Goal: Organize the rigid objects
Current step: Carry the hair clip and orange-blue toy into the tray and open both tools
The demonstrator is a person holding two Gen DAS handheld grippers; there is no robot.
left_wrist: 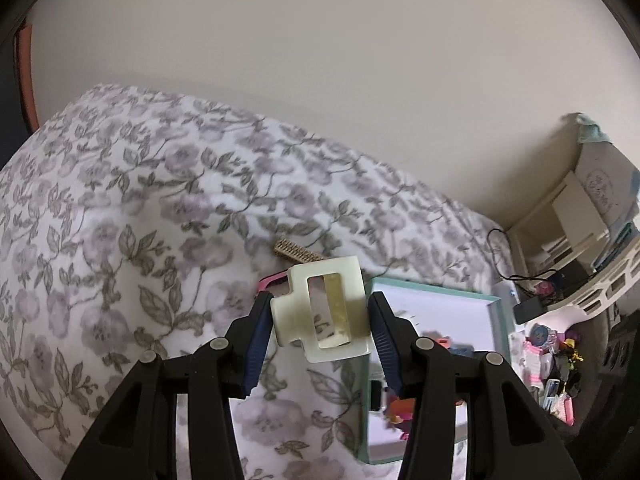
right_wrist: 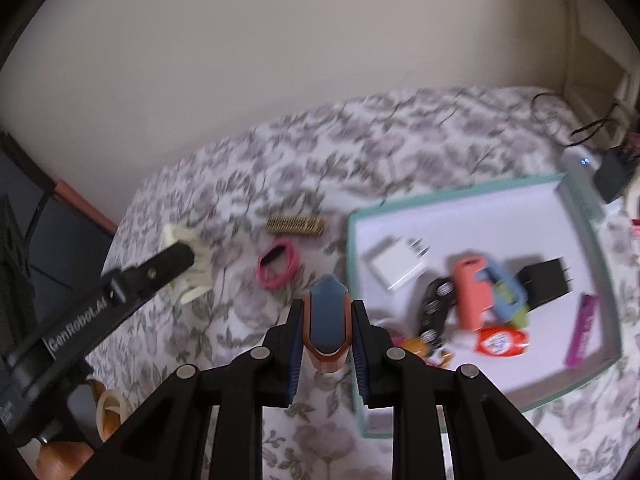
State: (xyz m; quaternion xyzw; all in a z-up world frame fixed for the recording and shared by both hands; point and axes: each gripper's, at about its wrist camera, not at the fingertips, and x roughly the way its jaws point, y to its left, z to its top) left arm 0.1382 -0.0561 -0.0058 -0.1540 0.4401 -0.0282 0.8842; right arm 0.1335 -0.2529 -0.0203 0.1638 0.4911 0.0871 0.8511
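Left wrist view: the left gripper [left_wrist: 320,322] tilts steeply downward over the floral bedspread [left_wrist: 120,220], its blue pads clamped on either side of a cream hair claw clip [left_wrist: 320,308] held clear of the cloth. At 12 o'clock of the clip lies a tan comb clip [left_wrist: 296,251]; at 3 o'clock, the teal-rimmed tray [left_wrist: 498,312].

Right wrist view: the right gripper [right_wrist: 327,330], also angled down, grips a blue-and-orange clip [right_wrist: 328,320] between its pads. A pink ring clip [right_wrist: 278,265] lies at 11 o'clock; the tray [right_wrist: 580,216], holding a white charger [right_wrist: 396,266], sits at 2 o'clock. The left gripper [right_wrist: 188,260] reaches in from 9 o'clock.
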